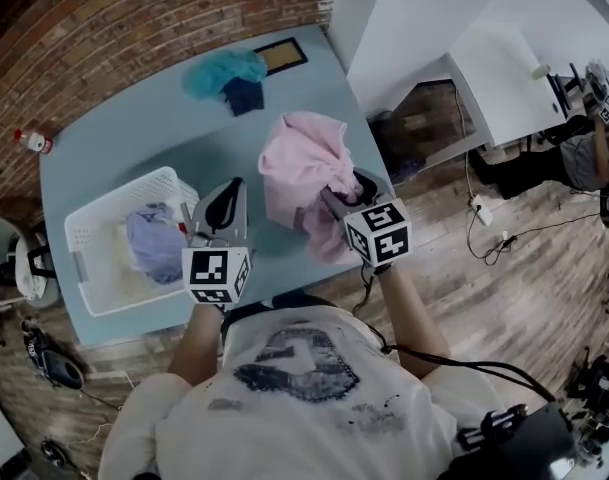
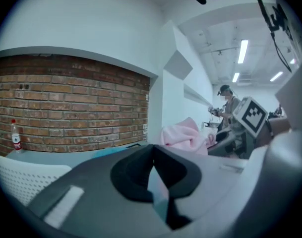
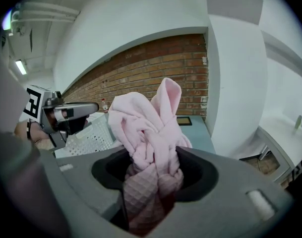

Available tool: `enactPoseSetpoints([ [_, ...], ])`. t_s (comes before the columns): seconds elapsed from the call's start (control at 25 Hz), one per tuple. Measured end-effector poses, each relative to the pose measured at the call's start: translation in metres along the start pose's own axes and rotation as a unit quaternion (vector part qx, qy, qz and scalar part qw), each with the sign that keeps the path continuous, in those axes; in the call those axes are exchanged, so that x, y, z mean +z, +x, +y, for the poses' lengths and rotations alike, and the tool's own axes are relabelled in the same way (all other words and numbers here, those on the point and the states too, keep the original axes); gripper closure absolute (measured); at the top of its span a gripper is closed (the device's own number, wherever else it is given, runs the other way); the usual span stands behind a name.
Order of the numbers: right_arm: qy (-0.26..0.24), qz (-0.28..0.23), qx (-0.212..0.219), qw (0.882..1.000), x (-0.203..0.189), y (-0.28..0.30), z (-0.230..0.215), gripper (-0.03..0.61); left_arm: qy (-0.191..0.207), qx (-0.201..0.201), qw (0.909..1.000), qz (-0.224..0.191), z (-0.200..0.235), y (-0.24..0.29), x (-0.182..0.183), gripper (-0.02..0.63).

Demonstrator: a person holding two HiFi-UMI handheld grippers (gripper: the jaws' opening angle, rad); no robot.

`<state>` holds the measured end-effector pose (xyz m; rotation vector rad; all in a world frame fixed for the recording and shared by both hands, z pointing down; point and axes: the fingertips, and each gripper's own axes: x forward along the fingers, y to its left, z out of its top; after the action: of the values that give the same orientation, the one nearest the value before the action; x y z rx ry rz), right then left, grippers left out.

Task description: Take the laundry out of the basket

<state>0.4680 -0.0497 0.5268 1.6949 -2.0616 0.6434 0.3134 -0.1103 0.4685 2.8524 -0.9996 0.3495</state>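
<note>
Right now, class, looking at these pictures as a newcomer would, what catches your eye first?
A bunched pink garment stands out, clamped in the right hand-held gripper over the blue table. At the table's left sits a white basket with a lavender garment inside. A teal and navy heap lies near the far edge.

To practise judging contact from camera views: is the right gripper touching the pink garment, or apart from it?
Touching. The right gripper view shows the pink garment bunched and clamped between the fingers of the right gripper.

The pink cloth (image 3: 146,128) is soft, partly quilted; the white basket (image 1: 97,240) seems matt plastic
</note>
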Motion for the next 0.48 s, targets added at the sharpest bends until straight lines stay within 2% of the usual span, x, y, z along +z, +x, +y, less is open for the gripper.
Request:
enactPoseSetpoints([
  [0.16,-0.006,0.046,0.007,0.999,-0.029,0.029,-0.004,0.339,-0.002,-0.002,1.0000,0.010,0.000,0.007,-0.008,0.623],
  [0.48,-0.005,0.093,0.015,0.995,-0.064,0.070,-0.004,0.335,-0.014,0.000,0.9997,0.019,0.005,0.023,-0.022,0.621],
])
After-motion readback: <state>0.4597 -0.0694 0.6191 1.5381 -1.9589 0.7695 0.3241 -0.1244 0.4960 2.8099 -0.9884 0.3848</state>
